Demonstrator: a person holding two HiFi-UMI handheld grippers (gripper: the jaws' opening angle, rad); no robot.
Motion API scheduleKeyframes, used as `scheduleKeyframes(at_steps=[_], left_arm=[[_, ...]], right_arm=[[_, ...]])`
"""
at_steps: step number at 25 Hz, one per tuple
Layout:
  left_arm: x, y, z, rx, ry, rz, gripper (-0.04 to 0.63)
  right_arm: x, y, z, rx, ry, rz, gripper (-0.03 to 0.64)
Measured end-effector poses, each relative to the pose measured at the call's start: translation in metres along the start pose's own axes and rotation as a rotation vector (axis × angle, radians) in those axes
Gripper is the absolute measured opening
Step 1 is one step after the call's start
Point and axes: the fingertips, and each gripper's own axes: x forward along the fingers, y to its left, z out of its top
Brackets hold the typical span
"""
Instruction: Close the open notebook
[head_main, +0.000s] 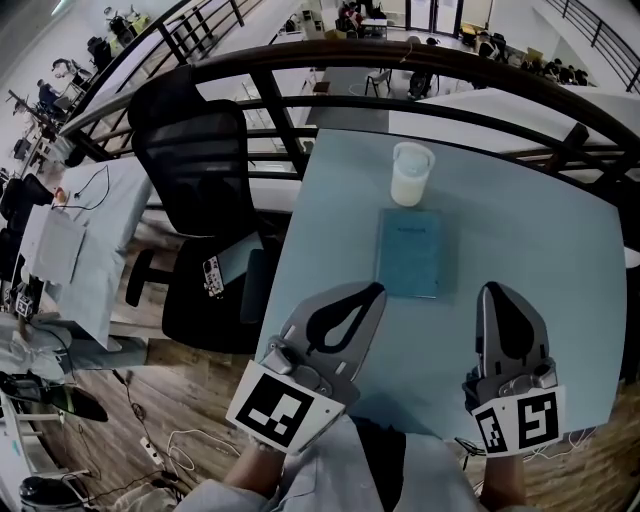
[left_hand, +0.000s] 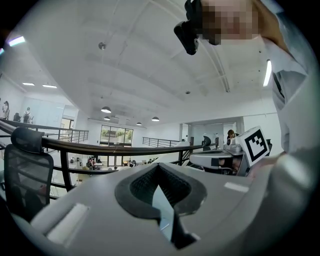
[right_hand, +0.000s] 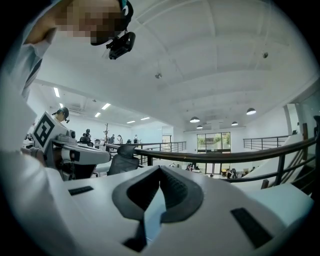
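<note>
Grippers: left gripper (head_main: 374, 291) and right gripper (head_main: 497, 291), jaws together, empty; their bodies hide the near edge of the table (head_main: 560, 270).
Mid-table: notebook (head_main: 410, 252) closed, flat, between both tips, nearer the left.
Beyond: white cup (head_main: 411, 174) near notebook; railing (head_main: 330, 65) past far edge.
Room: bare tabletop right of notebook.

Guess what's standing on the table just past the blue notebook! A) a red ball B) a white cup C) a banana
B: in the head view a white cup stands on the table just beyond the far edge of the notebook.
</note>
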Motion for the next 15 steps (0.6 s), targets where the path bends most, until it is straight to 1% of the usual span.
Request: scheduleKeyframes(at_steps=[15], left_arm=[[-0.0001,-0.0048,-0.0021,0.003,0.005,-0.006,0.005]], right_arm=[[-0.0031,0.0022,-0.0025,-0.002,0.011,0.012,0.002]])
